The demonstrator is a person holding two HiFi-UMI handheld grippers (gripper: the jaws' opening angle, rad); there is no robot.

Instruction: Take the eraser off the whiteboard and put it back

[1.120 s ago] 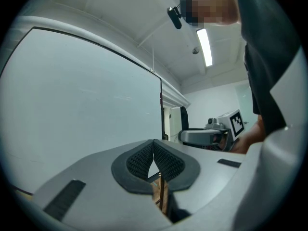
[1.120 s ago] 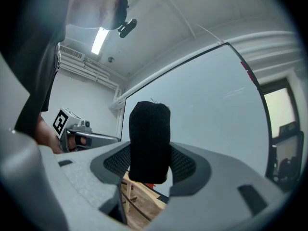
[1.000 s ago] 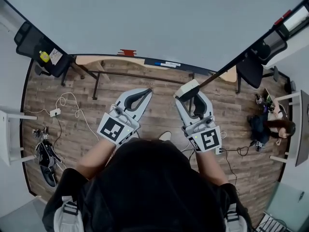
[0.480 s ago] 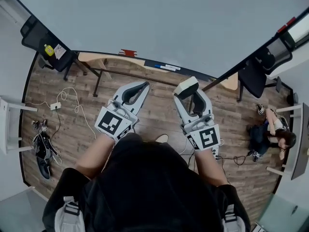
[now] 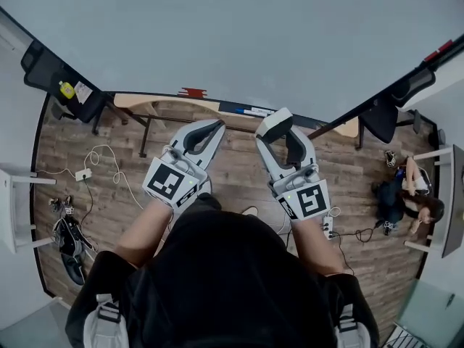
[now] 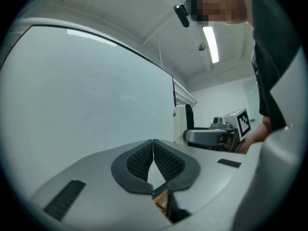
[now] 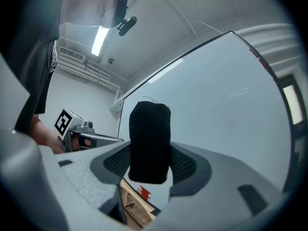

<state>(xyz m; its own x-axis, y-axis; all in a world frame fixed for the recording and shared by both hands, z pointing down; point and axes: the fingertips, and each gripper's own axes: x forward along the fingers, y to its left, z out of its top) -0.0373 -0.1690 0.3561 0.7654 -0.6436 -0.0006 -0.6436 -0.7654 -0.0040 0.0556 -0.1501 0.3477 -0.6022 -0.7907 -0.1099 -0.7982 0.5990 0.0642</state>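
Wood-plank floor [image 5: 109,201]. Near its left edge: white cable [image 5: 109,162] looping to a power strip [image 5: 82,173]; dark heap of gear [image 5: 67,232] further along that edge. Black chair [image 5: 51,75] at the far-left corner, yellow object [image 5: 67,89] on it. Person [image 5: 406,194] sits at the right edge. Second black chair [image 5: 378,118] near the far-right corner. Ceiling strip light [image 6: 211,44] lit.

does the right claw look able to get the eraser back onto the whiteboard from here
Probably yes. The right claw is shut on the eraser, the whiteboard stands straight ahead of it, and nothing shows between them. The left claw is off to the side, shut and empty.
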